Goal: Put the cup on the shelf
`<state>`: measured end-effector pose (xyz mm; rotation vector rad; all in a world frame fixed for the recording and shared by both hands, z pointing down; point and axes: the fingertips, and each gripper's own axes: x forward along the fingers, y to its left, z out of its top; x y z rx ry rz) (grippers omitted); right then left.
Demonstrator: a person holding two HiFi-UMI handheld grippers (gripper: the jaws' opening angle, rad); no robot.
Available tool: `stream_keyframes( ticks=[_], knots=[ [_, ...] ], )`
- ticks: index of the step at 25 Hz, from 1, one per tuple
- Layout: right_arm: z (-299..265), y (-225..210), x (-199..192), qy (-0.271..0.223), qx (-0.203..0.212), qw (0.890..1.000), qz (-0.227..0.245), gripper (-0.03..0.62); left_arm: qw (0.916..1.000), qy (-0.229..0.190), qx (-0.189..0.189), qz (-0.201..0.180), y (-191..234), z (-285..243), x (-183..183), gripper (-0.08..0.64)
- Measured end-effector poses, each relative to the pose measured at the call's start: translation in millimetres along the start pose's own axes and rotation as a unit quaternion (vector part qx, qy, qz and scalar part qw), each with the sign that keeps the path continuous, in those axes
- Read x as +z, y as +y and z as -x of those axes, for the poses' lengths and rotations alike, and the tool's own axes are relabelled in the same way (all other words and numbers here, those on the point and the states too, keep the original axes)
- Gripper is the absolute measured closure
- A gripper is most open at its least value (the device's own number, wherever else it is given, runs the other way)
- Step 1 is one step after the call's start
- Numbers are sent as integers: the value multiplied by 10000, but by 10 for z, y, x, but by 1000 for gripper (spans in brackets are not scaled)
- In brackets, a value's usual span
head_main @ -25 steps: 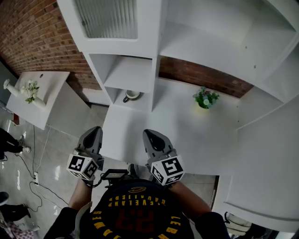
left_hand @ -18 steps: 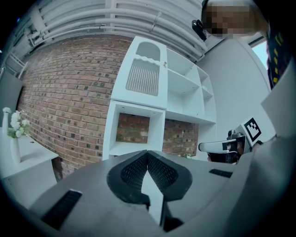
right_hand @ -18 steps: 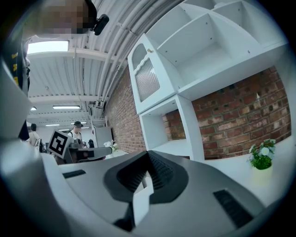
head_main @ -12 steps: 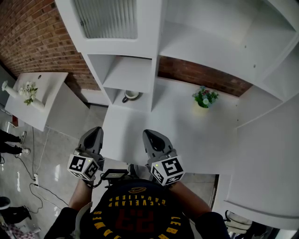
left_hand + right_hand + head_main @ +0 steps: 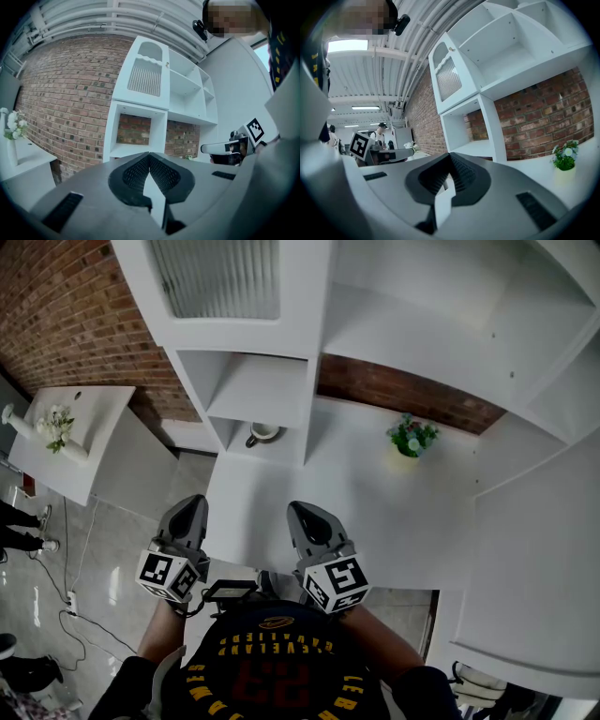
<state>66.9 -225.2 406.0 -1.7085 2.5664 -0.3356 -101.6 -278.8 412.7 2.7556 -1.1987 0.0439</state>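
Head view: cup (image 5: 263, 433) stands in lowest shelf (image 5: 258, 388) compartment; left gripper (image 5: 191, 507), right gripper (image 5: 303, 514) fingers pressed together, empty, over counter (image 5: 375, 507) edge; placement apparently done, hold both clear.

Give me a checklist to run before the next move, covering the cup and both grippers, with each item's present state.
1. Cup sits in the lowest compartment of the shelf: ok.
2. Left gripper empty, fingers together: ok.
3. Right gripper empty, fingers together: ok.
4. Both grippers apart from the cup, low near the person's body: ok.
5. Potted plant stands on the white counter, well to the side of the cup's compartment: ok.
6. Cup upright and set well in from the compartment's edge: cannot tell, it is too small in the head view.
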Motion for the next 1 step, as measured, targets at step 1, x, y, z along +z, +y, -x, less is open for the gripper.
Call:
stream_keyframes(
  ticks=[1],
  knots=[
    [-8,7,0,-1,1,10000,2,586,10000,-9,-5,7,8,-1,3,557]
  ],
)
